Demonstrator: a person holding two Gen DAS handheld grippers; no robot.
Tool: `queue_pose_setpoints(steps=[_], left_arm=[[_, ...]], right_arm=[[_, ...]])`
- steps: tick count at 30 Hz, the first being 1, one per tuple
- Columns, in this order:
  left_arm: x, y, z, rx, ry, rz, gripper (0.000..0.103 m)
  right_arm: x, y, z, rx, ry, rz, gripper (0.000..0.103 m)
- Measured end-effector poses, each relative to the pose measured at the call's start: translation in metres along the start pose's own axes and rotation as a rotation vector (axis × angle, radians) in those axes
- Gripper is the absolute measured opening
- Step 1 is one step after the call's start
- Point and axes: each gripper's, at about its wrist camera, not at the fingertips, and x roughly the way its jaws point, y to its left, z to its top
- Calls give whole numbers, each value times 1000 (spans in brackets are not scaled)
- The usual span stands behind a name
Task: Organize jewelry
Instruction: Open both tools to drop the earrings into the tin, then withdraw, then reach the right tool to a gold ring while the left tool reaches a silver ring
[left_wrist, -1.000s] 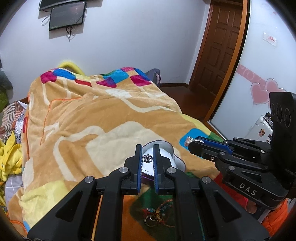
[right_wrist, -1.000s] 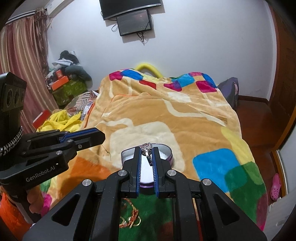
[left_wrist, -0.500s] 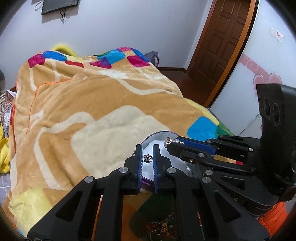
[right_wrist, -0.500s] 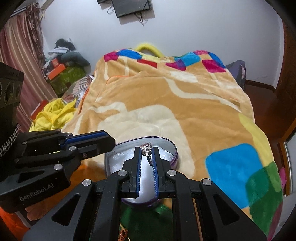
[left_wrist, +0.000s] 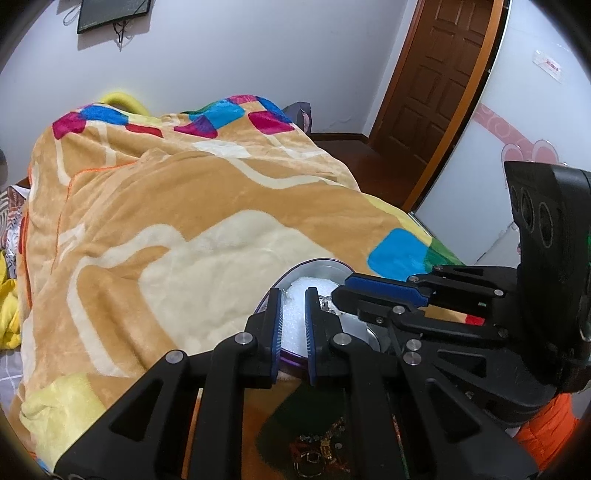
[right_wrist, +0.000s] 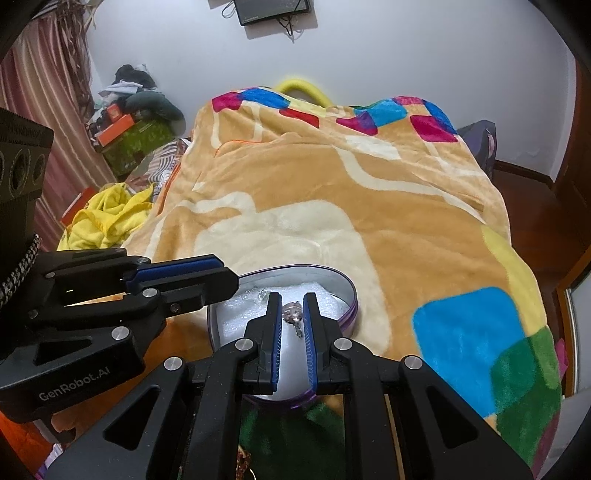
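A heart-shaped tin (right_wrist: 334, 282) with a purple rim and white foam lining sits on the blanket; it also shows in the left wrist view (left_wrist: 314, 263). My right gripper (right_wrist: 292, 297) is over the tin, shut on a small silver ring (right_wrist: 292, 314). My left gripper (left_wrist: 293, 291) hangs over the tin's left side, jaws slightly apart with only foam between them. A small silver piece (right_wrist: 263, 293) lies on the foam by the left fingertips (right_wrist: 218, 275). A heap of loose jewelry (left_wrist: 321, 446) lies on the blanket below the grippers.
A patterned orange blanket (left_wrist: 166, 206) covers the bed. Yellow cloth (right_wrist: 107, 214) and boxes (right_wrist: 129, 144) lie at the left. A wooden door (left_wrist: 439, 81) stands at the back right. A screen (right_wrist: 273, 11) hangs on the wall.
Both grippers moved forward and down over the tin. The small jewelry piece seen between my left fingers before is no longer there. The right gripper still holds the ring.
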Motion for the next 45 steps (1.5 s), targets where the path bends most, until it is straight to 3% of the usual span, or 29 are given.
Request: queue_pose_setpoints(steps=[7,11,17,24,35,45], left_arm=[[-24,-5,-3,14,-35,37,14],[-40,-10,-6,14,-57,54,25],[-68,-17,-15,22,-89,83,32],[-95,-23,-28,32,-113,115,38],[-94,-8,-59,-4,-43,141,40],[-65,-20,-97,10,66,87,40]], right_arm=[[-20,2,0,6,-29,-35,11],[-39,10,-2,-9,-62,-59,18],[-68,24,-8,-27,-114,-77,26],[-87,37,-20,-34,-139,-101,27],[-84,30,-46,11,-93,-127,27],[-67,21,-75,40,-9,-139,27]])
